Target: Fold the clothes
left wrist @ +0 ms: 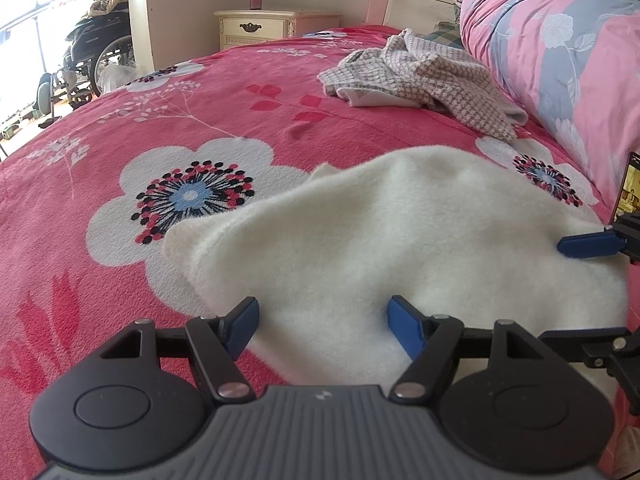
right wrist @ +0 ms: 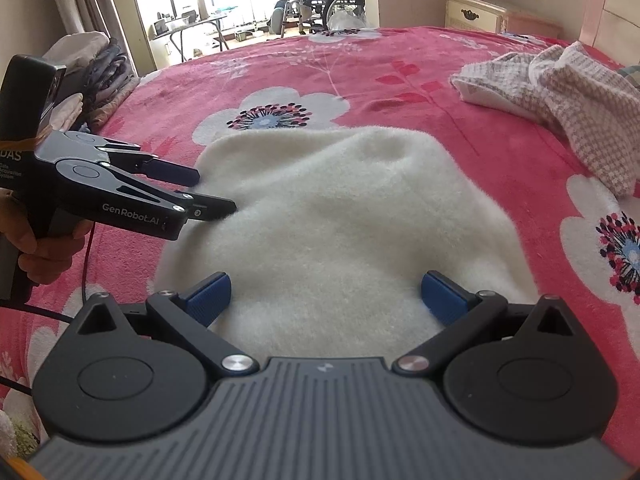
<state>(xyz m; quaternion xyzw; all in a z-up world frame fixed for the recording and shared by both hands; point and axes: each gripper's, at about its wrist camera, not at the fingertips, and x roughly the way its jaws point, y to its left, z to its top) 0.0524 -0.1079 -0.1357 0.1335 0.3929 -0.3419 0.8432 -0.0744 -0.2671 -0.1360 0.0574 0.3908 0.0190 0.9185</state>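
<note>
Cream-white fuzzy knit garment point(left wrist: 400, 240), bunched into a soft rounded mound, lies on the pink fleece bedspread with large white flowers point(left wrist: 120, 120), near the edge closest to the person and well apart from the crumpled grey-and-white houndstooth garment point(left wrist: 424, 76) farther up the bed beside the rolled pink-and-grey floral quilt point(left wrist: 560, 48). The left claw point(left wrist: 322, 328) hangs just over the near hem with its blue pads standing apart and nothing pinched between them; in the right wrist view it reaches in from the side, its tips at the garment's left edge. The right claw point(right wrist: 326, 298) is likewise spread wide over the near part of the cloth, gripping nothing. The step in hand looks like taking hold of the garment to spread it flat before any fold. To do that well, each claw should probably close on a single outer edge or corner rather than on the thick middle, where several layers would be caught together. The fluffy knit will likely stretch and cling to the fleece, so lifting it clear before pulling it flat seems wiser than dragging it.
</note>
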